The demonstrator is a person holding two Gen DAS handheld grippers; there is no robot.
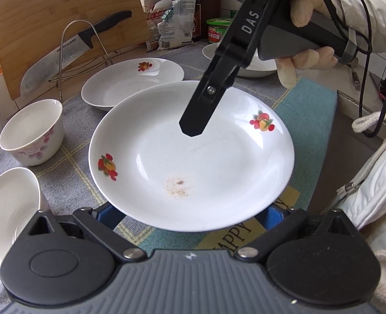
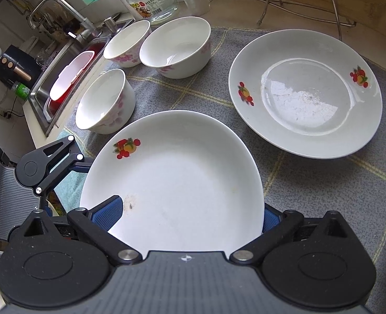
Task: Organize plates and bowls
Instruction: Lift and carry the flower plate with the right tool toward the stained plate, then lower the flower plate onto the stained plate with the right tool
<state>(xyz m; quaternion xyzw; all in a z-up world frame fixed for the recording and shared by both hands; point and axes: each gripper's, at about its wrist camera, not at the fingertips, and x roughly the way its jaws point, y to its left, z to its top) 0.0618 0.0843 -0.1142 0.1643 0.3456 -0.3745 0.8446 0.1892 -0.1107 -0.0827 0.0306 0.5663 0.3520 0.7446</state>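
While its blue pads (image 2: 109,212) flanked the fruit-patterned plate (image 2: 172,178), the right gripper (image 2: 185,217) stood spread; whether it clamped the plate was unclear. The left gripper (image 1: 190,216) gaped beneath the plate's near rim.

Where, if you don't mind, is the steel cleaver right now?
In the left wrist view, upper left, the steel cleaver leans on the bamboo chopping board, behind the wire rack.

Bright daylight, soft shadows. Glare on second plate (image 2: 305,94) well and pink basin (image 2: 70,76). Sharp centre, heavy fisheye bending at edges, dark corners, slight blur on right gripper (image 1: 193,128).
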